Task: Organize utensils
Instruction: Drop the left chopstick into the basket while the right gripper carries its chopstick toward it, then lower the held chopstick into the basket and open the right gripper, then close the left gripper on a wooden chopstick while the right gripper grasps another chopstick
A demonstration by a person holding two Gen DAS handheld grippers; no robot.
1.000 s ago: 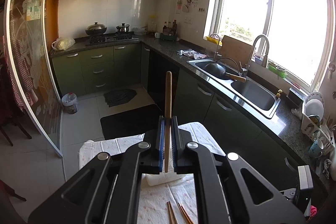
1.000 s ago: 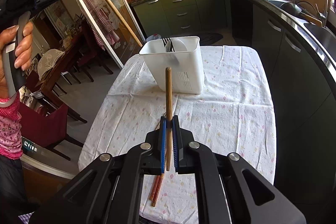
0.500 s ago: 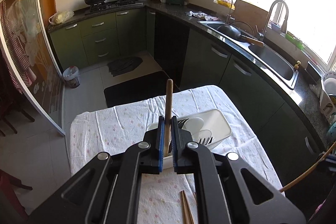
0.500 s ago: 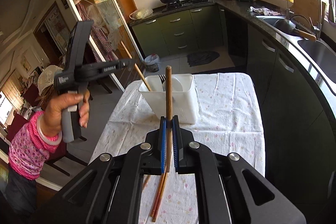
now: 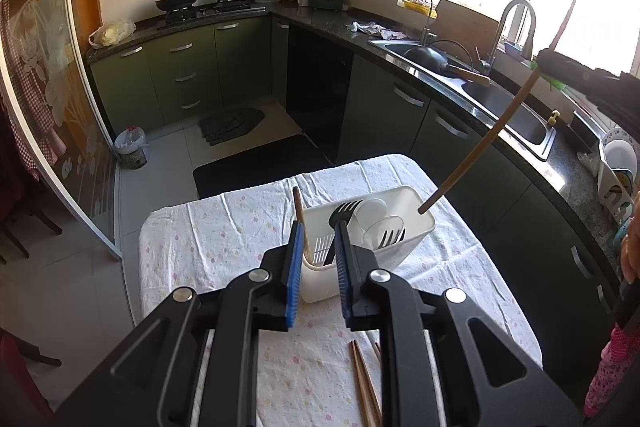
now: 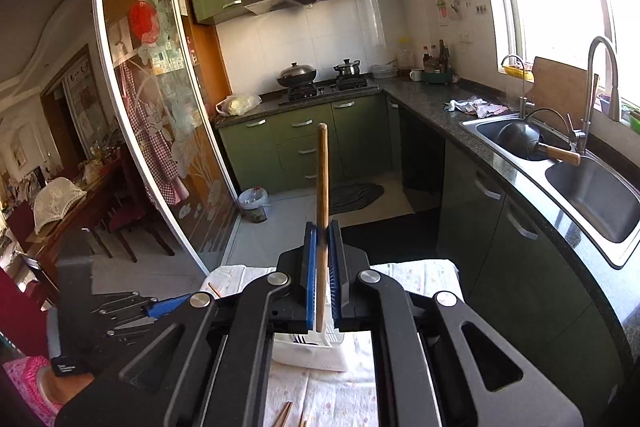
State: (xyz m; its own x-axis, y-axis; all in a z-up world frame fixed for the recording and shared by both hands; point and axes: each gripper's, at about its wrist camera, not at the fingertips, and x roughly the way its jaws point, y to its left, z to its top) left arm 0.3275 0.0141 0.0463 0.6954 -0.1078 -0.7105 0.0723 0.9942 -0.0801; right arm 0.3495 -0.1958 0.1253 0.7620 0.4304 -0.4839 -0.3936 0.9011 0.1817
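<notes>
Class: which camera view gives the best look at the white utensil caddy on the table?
The left wrist view. There the white utensil caddy shows its open top, with forks and a chopstick standing inside. The right wrist view shows only a small piece of it, because the right tool blocks most of it.

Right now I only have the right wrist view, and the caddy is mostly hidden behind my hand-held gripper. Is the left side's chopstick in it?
Observer: Yes. The left chopstick stands in the white caddy, near-left corner, between the opening jaws of the left hand-held gripper, not pinched.
Operator: Where's my chopstick's lower end?
Observer: The right chopstick ends at the caddy's far-right corner, at the rim. I cannot tell whether it is inside.
Operator: What else is in there?
Observer: Two black forks and white spoons, heads up.
</notes>
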